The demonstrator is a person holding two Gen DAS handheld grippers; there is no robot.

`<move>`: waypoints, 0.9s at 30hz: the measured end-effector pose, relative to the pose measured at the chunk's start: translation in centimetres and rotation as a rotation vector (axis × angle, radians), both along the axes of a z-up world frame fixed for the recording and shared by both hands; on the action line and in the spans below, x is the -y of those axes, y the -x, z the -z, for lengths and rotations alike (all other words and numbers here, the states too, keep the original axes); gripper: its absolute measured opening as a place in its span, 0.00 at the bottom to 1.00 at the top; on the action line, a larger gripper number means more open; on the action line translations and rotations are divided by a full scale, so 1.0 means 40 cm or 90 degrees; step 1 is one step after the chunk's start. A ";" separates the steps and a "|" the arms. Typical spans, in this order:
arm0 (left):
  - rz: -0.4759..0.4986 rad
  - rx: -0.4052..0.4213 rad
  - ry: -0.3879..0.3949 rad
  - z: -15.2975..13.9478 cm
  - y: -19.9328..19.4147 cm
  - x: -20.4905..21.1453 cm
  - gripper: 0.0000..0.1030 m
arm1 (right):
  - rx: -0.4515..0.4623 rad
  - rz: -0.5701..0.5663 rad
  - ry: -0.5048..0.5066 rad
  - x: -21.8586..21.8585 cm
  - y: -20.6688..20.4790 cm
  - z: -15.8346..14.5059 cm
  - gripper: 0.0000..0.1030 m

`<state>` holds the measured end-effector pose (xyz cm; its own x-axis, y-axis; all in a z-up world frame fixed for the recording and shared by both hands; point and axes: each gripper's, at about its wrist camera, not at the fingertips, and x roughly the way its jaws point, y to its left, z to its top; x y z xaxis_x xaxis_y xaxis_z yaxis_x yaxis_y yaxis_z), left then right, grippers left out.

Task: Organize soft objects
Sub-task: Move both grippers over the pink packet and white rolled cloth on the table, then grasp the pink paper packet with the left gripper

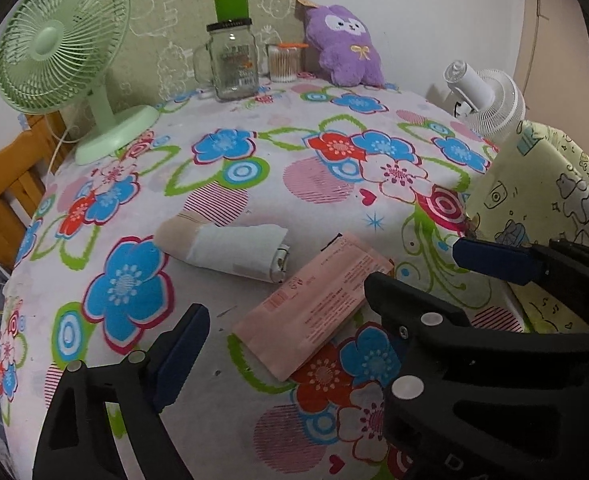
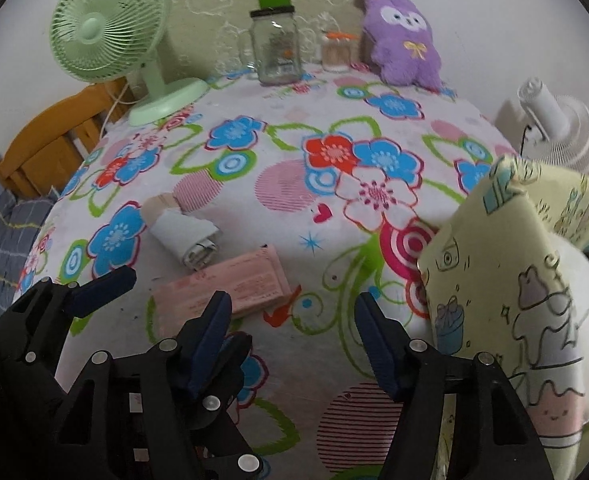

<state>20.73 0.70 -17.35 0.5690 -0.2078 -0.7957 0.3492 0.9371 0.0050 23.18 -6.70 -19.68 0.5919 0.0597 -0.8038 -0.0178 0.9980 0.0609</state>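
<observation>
A pink flat packet [image 1: 314,312] lies on the flowered tablecloth [image 1: 254,184]. Just beyond it is a rolled white and beige sock [image 1: 230,252]. My left gripper [image 1: 284,296] hovers over the packet, jaws open, with its pads clear of the packet. My right gripper [image 2: 294,300] is right beside the left one, also open, with only tablecloth between its fingers and the packet's [image 2: 230,284] end just to its left. A pale yellow cartoon-print fabric bag [image 2: 514,280] stands open at the right. A purple plush toy [image 1: 346,48] leans at the back.
At the back left stands a green desk fan [image 1: 62,48]. A glass jar mug [image 1: 234,64] and a cotton swab tub [image 1: 282,64] are beside the plush. A white fan [image 1: 486,96] sits back right. A wooden chair [image 1: 2,184] stands off the table's left edge.
</observation>
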 end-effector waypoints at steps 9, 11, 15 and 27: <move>0.005 -0.011 0.013 0.019 -0.026 0.007 0.83 | -0.014 0.013 -0.011 0.013 -0.020 0.019 0.63; 0.010 -0.011 0.018 0.019 -0.026 0.007 0.80 | -0.012 0.014 -0.012 0.014 -0.022 0.019 0.63; 0.026 -0.005 0.023 0.011 -0.014 0.009 0.54 | -0.001 0.009 -0.009 0.011 -0.019 0.015 0.63; 0.015 0.003 0.001 0.004 0.034 -0.017 0.39 | -0.018 -0.030 0.004 -0.023 0.007 0.012 0.63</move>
